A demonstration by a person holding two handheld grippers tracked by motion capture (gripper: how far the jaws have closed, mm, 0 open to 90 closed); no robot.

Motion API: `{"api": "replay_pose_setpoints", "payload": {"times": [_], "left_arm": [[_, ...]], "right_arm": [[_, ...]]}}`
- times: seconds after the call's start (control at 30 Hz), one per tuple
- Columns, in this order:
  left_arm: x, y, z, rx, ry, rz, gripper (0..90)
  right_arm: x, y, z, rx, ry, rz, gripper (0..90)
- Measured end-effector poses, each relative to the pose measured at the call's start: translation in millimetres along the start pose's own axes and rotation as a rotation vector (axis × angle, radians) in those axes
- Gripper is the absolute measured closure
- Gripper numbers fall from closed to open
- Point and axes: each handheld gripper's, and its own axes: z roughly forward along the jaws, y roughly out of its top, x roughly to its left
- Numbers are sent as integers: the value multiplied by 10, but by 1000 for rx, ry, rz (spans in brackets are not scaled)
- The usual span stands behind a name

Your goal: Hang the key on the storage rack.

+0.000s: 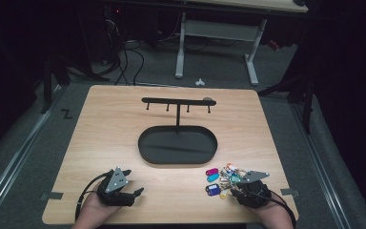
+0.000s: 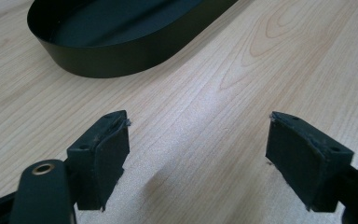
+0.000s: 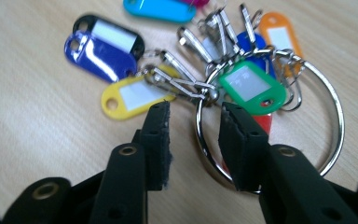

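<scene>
My right tool (image 3: 193, 116) is low over the bunch of key tags (image 1: 221, 177), which lies on the worktop (image 1: 100, 143) at the near right, just in front of the black oval tray (image 1: 177, 144). In the right gripper view its jaws are a little apart and stand on both sides of the big steel ring (image 3: 338, 116), near the place where the clips join it. They are not yet closed on it, I think, because I see a gap at each pad.

My left tool (image 2: 198, 144) waits over bare wood at the near left, its jaws wide apart and holding nothing.

I judge the step is to take the ring, probably to hang it later on the hook stand (image 1: 177, 101) behind the tray. To do it well I would close on the ring wire itself, not on the green tag (image 3: 251, 86) or a clip, and squeeze firmly, since thin round metal slips easily. Then lift slowly, so the hanging tags do not swing
</scene>
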Motion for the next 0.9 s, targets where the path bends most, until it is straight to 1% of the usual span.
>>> {"api": "replay_pose_setpoints", "payload": {"times": [0.03,0.07,0.1,0.17,0.2,0.23,0.27,0.33,0.4,0.47,0.5,0.53,0.6,0.67,0.7,0.83,0.9], "left_arm": [[-1,1,-2,0,-1,0,219],[-3,1,-3,-5,-1,-2,219],[-4,4,-6,-3,-3,-2,219],[-10,12,-14,-6,-9,1,219],[-14,16,-19,-9,-10,4,219],[-17,19,-22,-13,-12,6,219],[-19,22,-26,-14,-13,9,219],[-23,24,-27,-16,-13,8,219],[-20,26,-30,-13,-18,7,220],[-17,28,-34,-20,-19,3,220],[-12,31,-41,-20,-24,1,223],[-9,32,-46,-23,-26,-2,223],[-7,32,-49,-31,-27,-10,225],[-6,31,-54,-30,-26,-11,226],[-6,31,-54,-30,-26,-11,226],[-13,30,-49,-27,-26,-3,228],[-15,31,-43,-21,-29,-3,227]], "right_arm": [[-3,47,4,53,12,-39,586],[-3,47,4,53,12,-39,586],[6,73,8,87,14,-48,571],[18,126,23,146,11,-100,555],[26,153,30,166,7,-123,540],[24,208,38,211,16,-155,530],[24,208,38,211,16,-155,530],[9,261,48,246,24,-169,515],[-6,316,54,283,47,-174,517],[-3,369,65,312,52,-195,512],[4,418,81,340,59,-202,520],[4,418,81,340,59,-202,520],[6,451,111,366,62,-205,521],[-8,480,154,386,70,-211,549],[-8,480,154,386,70,-211,549],[-55,498,164,400,89,-204,601],[-79,498,170,400,98,-195,599]]}}
